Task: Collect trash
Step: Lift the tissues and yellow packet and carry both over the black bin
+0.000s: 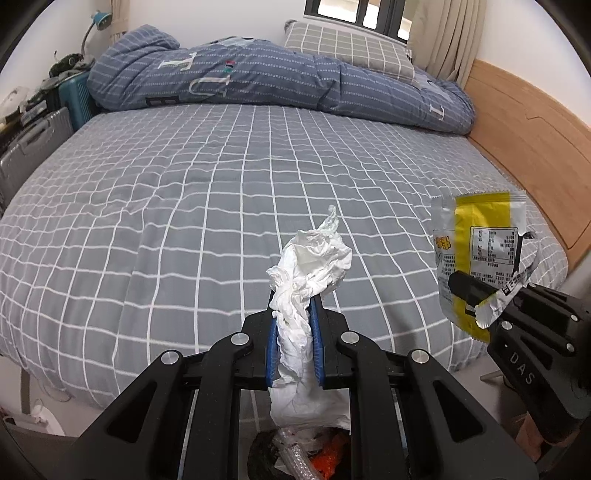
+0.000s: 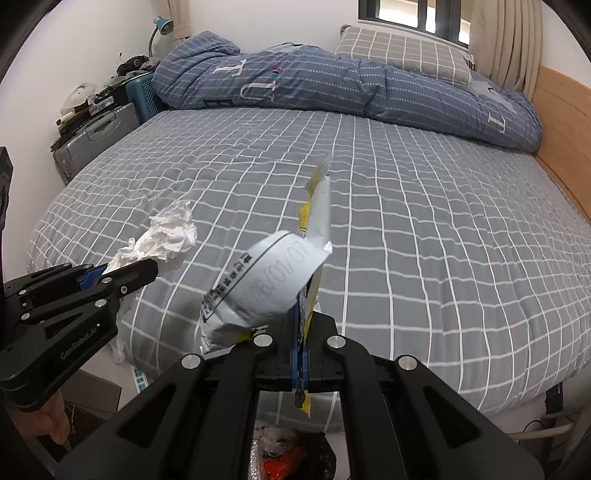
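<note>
Two hand-held grippers: left hand-held gripper (image 1: 295, 306), right hand-held gripper (image 2: 301, 314). Two trash items held: one crumpled tissue (image 1: 310, 266), one snack wrapper (image 2: 266, 280). One bed (image 1: 221, 177), one duvet (image 1: 258, 77), one pillow (image 1: 351, 48), one desk lamp (image 1: 98, 22), one trash bin (image 1: 295, 454).

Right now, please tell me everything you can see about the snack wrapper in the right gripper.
The snack wrapper is a flattened packet of thin, glossy plastic film, white with a broad yellow band, a printed table, small black text and a printed date. Its edges are serrated and its torn end curls over. The right gripper is shut on its lower part, so it stands up from the jaws, above the bed's near edge. Only the pads touch it.
</note>
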The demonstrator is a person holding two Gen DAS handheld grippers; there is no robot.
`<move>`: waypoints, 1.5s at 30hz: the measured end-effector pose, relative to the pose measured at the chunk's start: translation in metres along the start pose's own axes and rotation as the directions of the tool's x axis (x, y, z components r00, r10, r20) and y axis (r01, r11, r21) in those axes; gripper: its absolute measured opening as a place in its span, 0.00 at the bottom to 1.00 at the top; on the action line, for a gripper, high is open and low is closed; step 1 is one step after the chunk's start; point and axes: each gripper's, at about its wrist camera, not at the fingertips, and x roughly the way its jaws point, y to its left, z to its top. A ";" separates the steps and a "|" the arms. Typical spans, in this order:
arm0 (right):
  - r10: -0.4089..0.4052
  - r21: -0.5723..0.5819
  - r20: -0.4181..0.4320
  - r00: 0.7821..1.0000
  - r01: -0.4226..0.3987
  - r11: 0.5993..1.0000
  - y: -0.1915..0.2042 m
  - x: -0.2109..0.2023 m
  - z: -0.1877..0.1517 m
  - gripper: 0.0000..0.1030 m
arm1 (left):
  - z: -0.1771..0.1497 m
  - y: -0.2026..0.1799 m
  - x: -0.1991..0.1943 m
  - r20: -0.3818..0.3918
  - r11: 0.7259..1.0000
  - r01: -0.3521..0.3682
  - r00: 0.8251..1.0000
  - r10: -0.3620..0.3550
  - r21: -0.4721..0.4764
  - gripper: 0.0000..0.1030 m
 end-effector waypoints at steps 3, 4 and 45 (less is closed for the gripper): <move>0.003 0.004 -0.004 1.000 -0.003 1.000 0.002 -0.007 -0.008 0.00 | -0.007 -0.001 -0.006 -0.003 1.000 0.006 1.000 -0.006 -0.004 0.14; 0.004 0.006 -0.004 1.000 -0.004 1.000 0.003 -0.009 -0.011 0.00 | -0.010 -0.002 -0.008 -0.004 1.000 0.008 1.000 -0.008 -0.006 0.14; 0.103 0.066 -0.158 0.982 -0.094 0.993 0.023 -0.069 -0.135 0.00 | -0.136 0.001 -0.064 -0.164 0.999 -0.025 0.986 0.018 -0.037 0.14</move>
